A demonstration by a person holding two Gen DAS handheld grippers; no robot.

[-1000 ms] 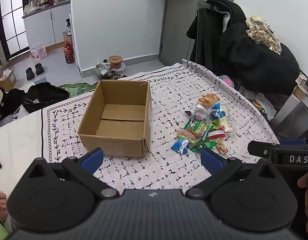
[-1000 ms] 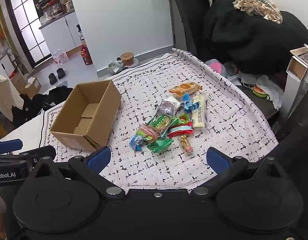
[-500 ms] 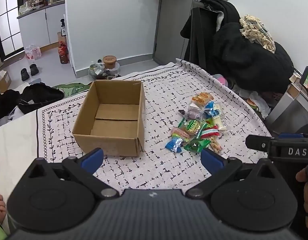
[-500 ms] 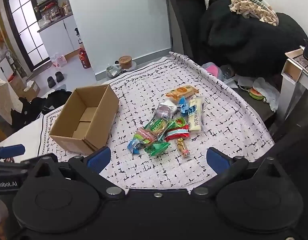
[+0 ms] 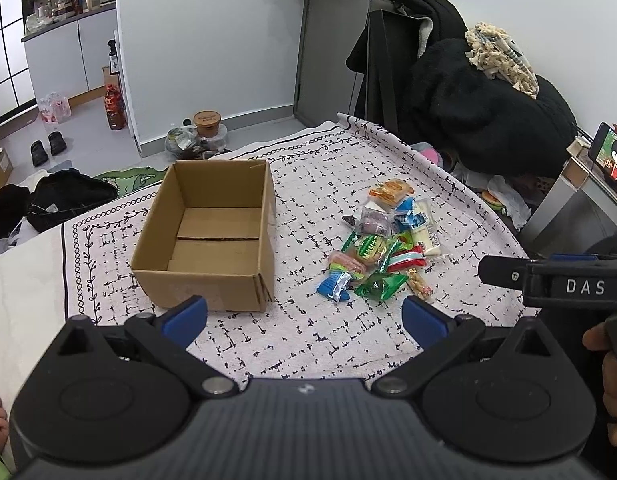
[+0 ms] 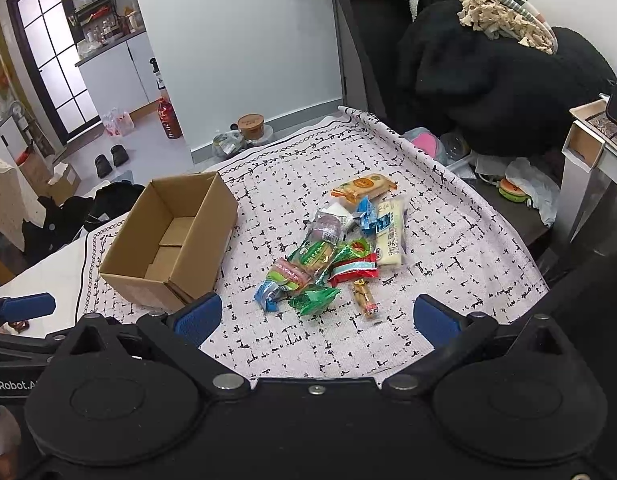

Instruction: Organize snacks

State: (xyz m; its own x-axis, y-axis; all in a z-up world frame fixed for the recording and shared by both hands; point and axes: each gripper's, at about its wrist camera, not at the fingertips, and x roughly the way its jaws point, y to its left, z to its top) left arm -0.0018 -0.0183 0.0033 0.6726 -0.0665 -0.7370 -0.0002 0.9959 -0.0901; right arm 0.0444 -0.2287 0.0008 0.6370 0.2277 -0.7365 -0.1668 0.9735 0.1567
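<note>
An open, empty cardboard box [image 5: 212, 236] [image 6: 170, 240] stands on the patterned tablecloth [image 5: 308, 328]. To its right lies a pile of several wrapped snacks [image 5: 382, 252] [image 6: 332, 252]: an orange pack at the far end, a cream pack, green, red and blue wrappers nearer me. My left gripper [image 5: 304, 316] hovers open above the near table edge, in front of the box and the pile, with nothing between its blue pads. My right gripper [image 6: 314, 316] is likewise open and empty, just short of the pile. Its body shows at the right of the left wrist view.
A chair heaped with black coats [image 5: 480, 116] stands past the table's far right corner. A side table with a phone [image 5: 612, 156] is at the right. Bags, bottles and shoes lie on the floor beyond the table. A hand [image 5: 612, 376] grips the right tool.
Both grippers have drawn back and up a little, so the box and the snack pile look slightly smaller and farther off. Nothing on the table has moved.
</note>
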